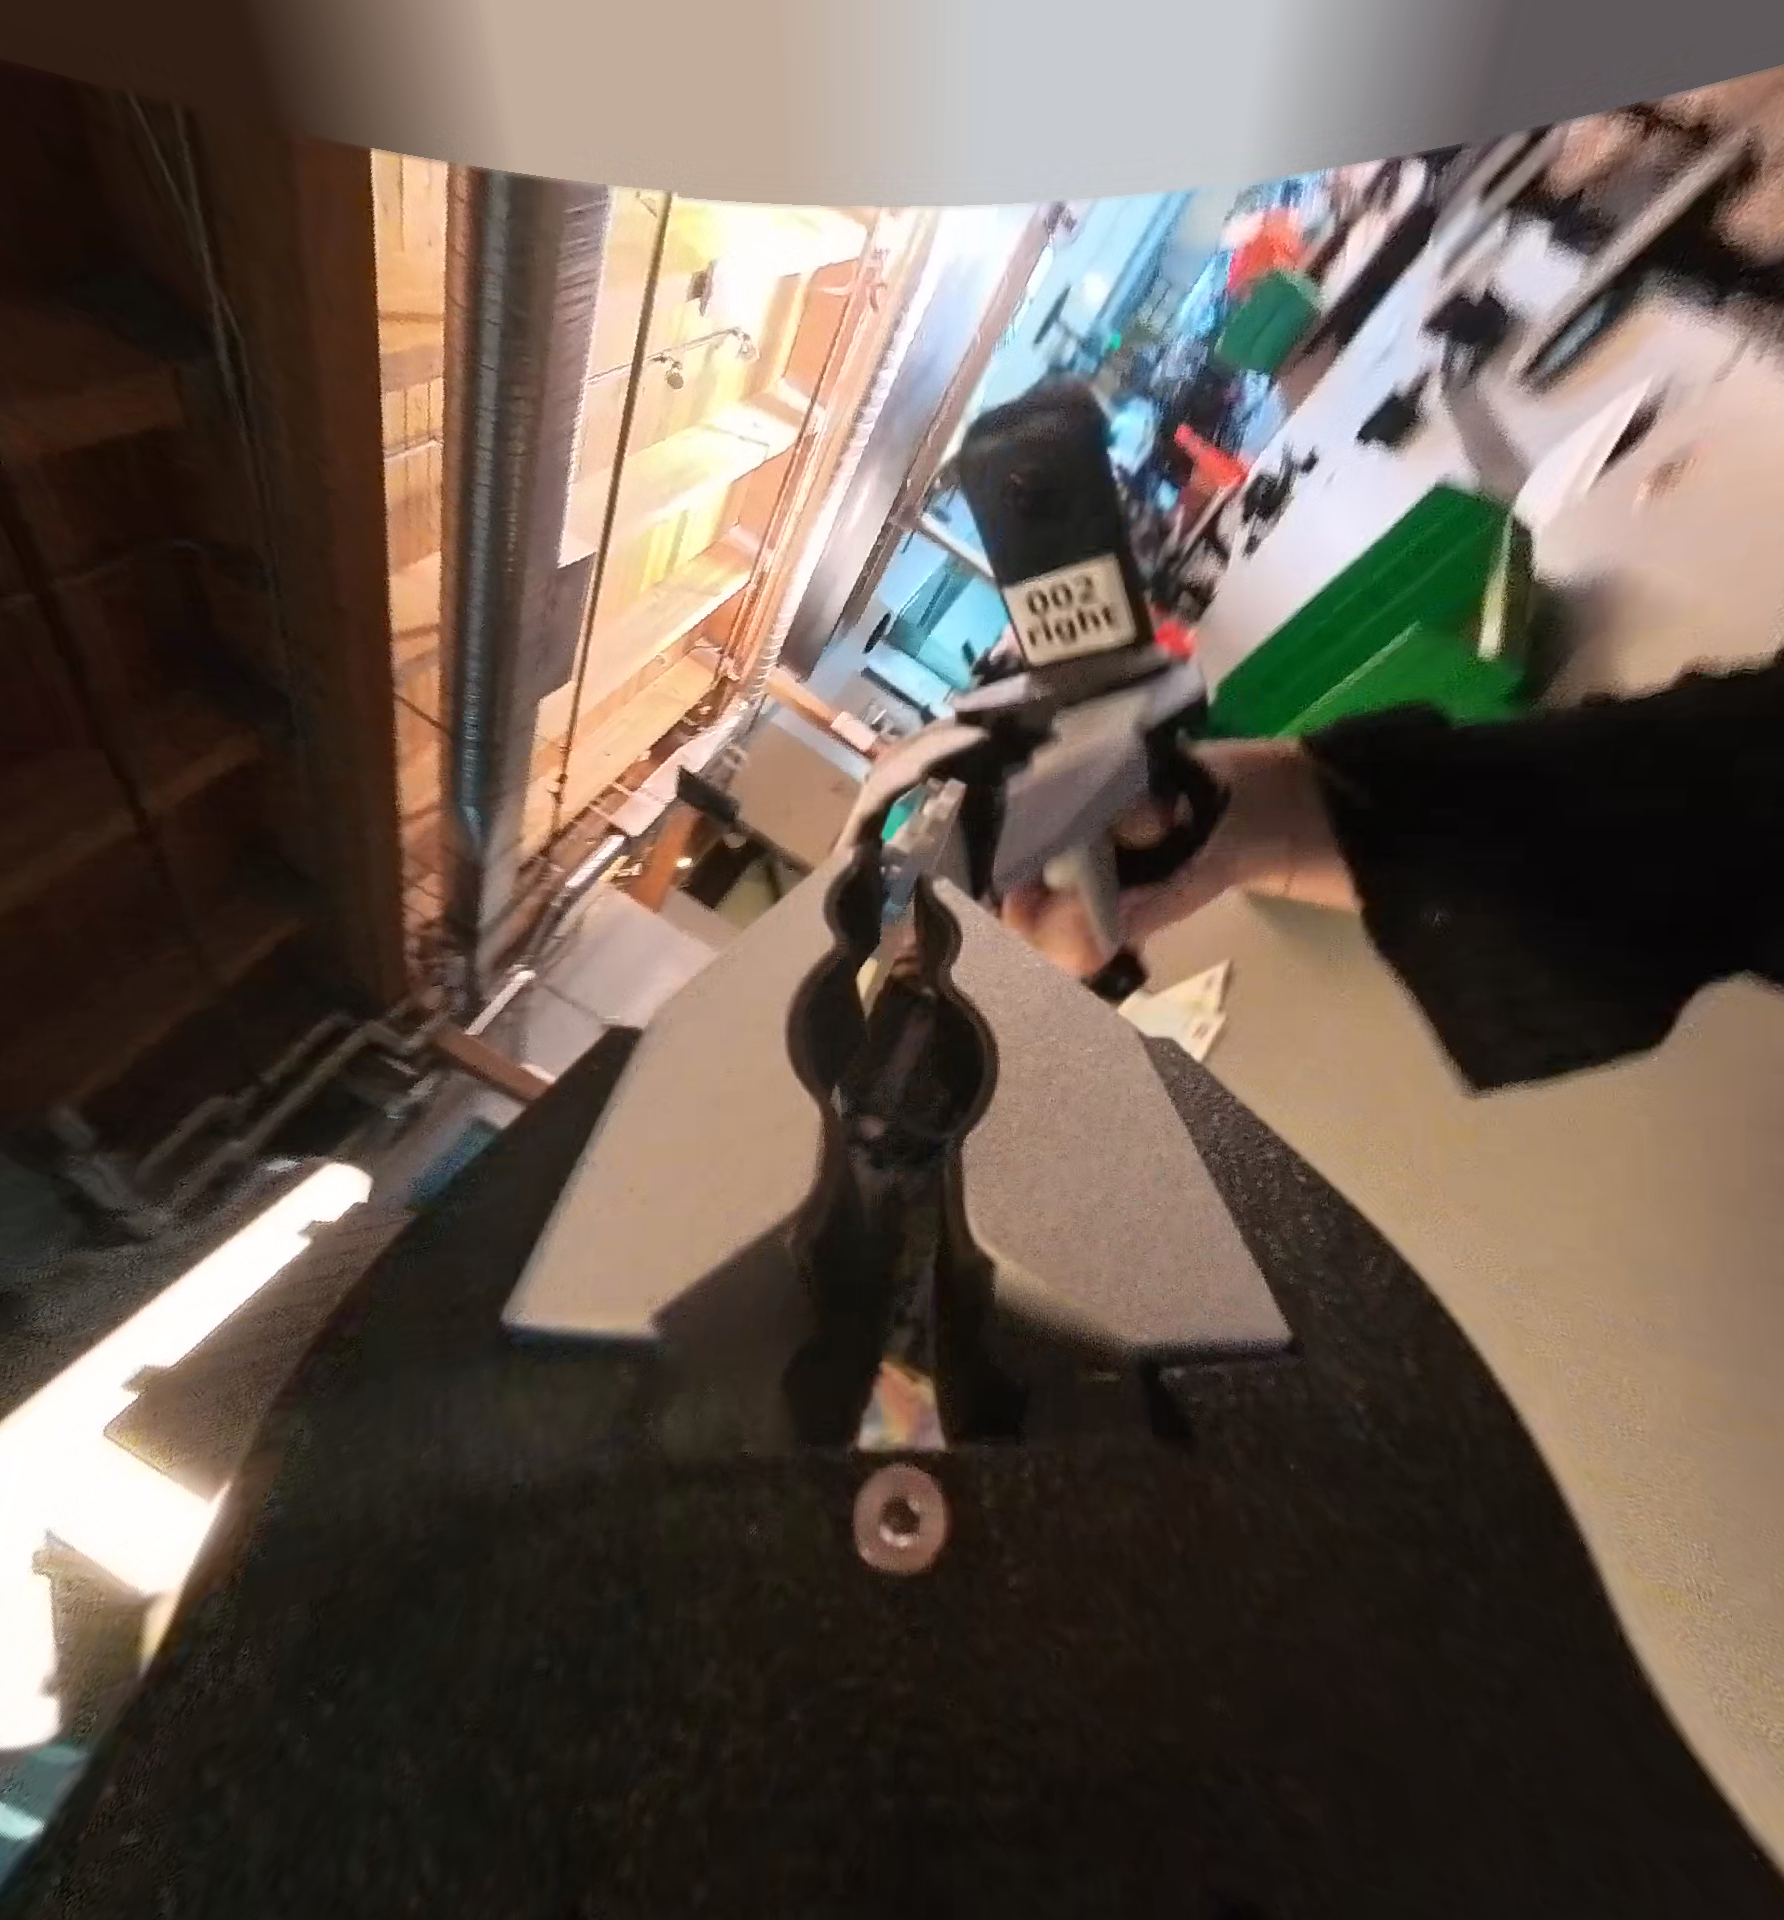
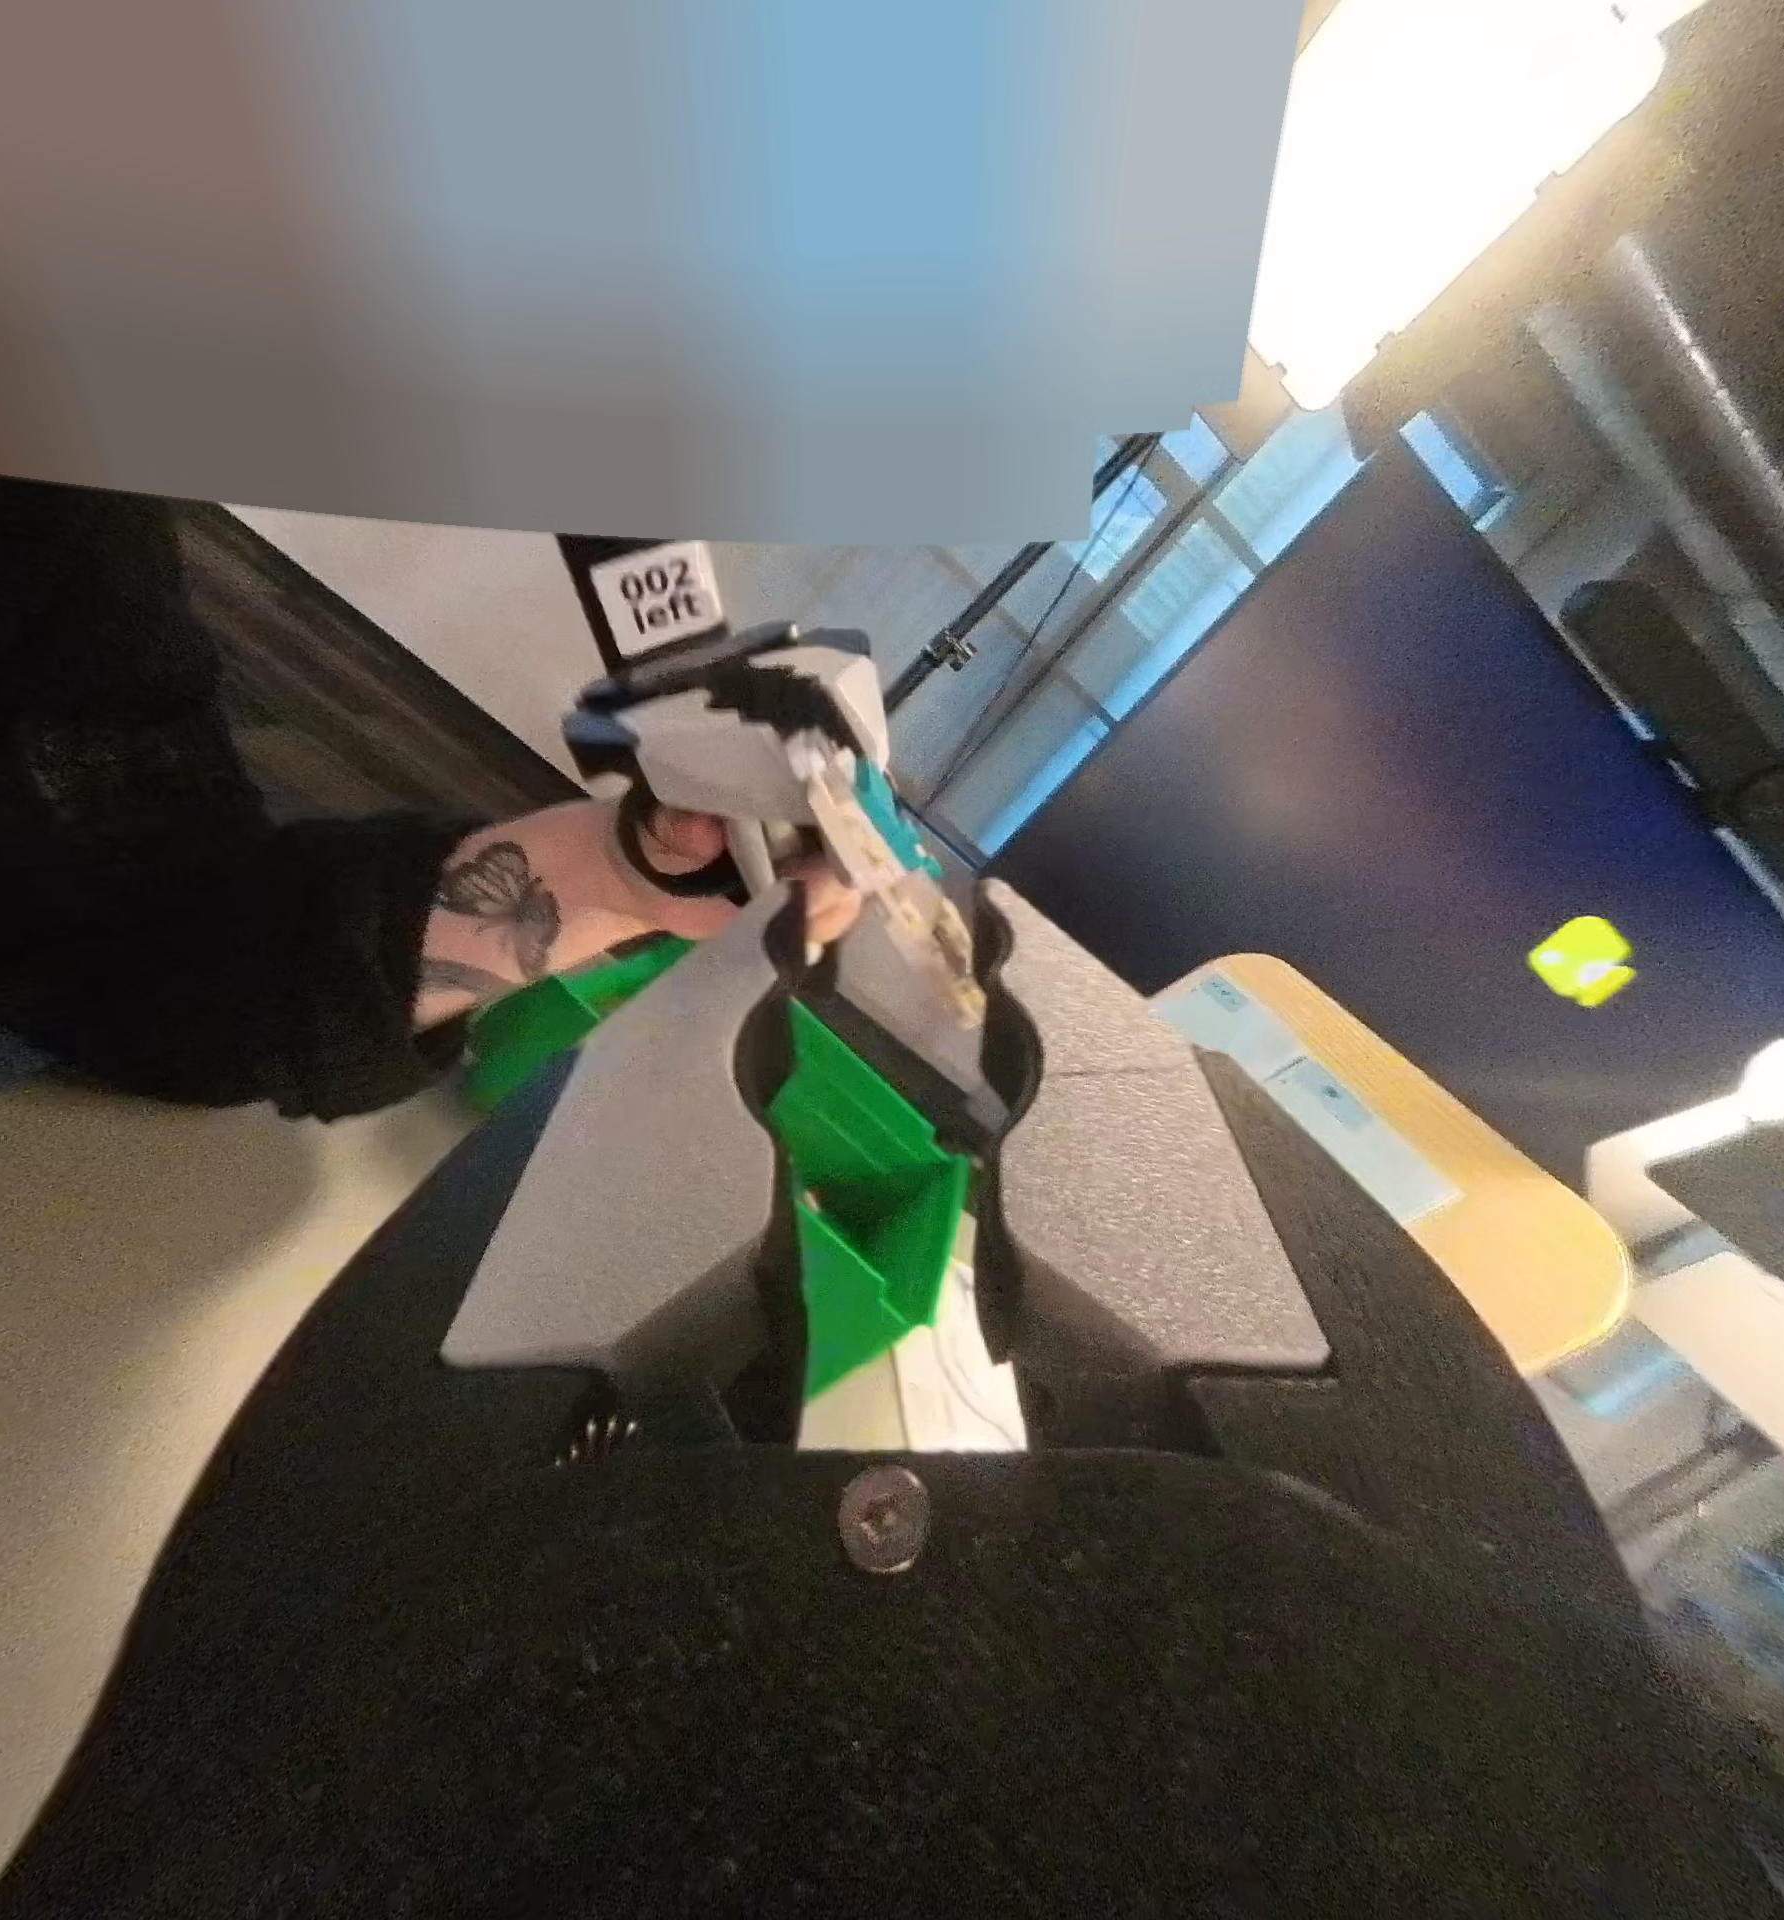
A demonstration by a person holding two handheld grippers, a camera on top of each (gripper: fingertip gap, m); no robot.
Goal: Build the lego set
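A small lego assembly (image 2: 903, 883) of white, tan and teal pieces is held in the air between both grippers. My left gripper (image 1: 898, 899) is shut on it, and only a grey and teal sliver of the assembly (image 1: 924, 831) shows past the tips. My right gripper (image 2: 883, 925) has its jaws around the free end of the assembly, which lies against one finger. The right gripper also shows in the left wrist view (image 1: 919, 821), held by a hand. The left gripper shows in the right wrist view (image 2: 846, 810), also in a hand.
A green tray (image 2: 867, 1226) lies on the light table (image 1: 1490, 1195) below the grippers, and it also shows in the left wrist view (image 1: 1387, 623). White paper sheets (image 1: 1184, 1013) lie on the table. Black sleeves (image 1: 1594, 852) reach in from the sides. A wooden table (image 2: 1470, 1195) stands to the right.
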